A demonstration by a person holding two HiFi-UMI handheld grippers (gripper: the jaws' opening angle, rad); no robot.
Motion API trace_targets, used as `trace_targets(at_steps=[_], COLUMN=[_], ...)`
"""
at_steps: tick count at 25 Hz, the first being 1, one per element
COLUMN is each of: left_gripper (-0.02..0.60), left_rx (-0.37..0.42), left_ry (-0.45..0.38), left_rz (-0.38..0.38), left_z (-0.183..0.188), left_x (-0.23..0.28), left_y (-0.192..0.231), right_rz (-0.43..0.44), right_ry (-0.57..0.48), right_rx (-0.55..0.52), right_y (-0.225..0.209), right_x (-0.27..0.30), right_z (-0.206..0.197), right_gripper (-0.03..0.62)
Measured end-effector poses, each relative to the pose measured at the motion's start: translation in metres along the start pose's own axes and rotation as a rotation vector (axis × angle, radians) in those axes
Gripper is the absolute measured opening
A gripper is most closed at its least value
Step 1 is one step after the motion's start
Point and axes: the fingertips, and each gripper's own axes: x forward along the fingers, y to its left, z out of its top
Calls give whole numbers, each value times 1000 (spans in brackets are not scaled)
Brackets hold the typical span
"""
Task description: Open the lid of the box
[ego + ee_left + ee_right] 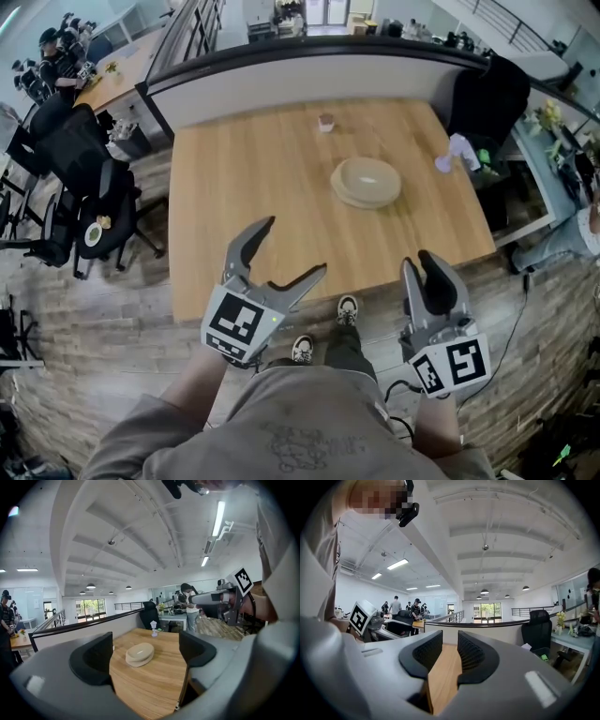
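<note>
The box [366, 181] is a round beige container with its lid on, standing on the wooden table [262, 187] right of centre. In the left gripper view the box [139, 652] shows ahead, framed between the jaws. My left gripper [292, 248] hovers over the table's near edge, jaws spread wide and empty. My right gripper [425, 269] hangs just off the near edge, right of the box, well short of it. Its jaws stand a narrow gap apart with nothing in them, and in the right gripper view [450, 653] only table wood shows between the fingers.
A small pinkish cup [325, 122] sits at the table's far edge. A white and purple object [457, 150] lies at the right edge by a black chair [487, 94]. Office chairs [75, 178] stand left. The person's shoes [347, 309] are below the near edge.
</note>
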Motion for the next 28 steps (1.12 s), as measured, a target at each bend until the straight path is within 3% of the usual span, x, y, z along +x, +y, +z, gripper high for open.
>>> trace_targets(at_steps=[17, 23, 28], left_gripper=[433, 433, 433], left_rx=[-15, -40, -34], left_ry=[21, 20, 34], left_rz=[169, 265, 237], left_z=[37, 39, 32], left_x=[137, 153, 164], left_y=[41, 64, 68], right_rz=[163, 226, 248], right_ry=[17, 34, 70], right_rx=[13, 2, 20], right_y=[-156, -182, -188], right_x=[110, 135, 150], right_z=[-8, -12, -23], right_gripper=[84, 84, 83])
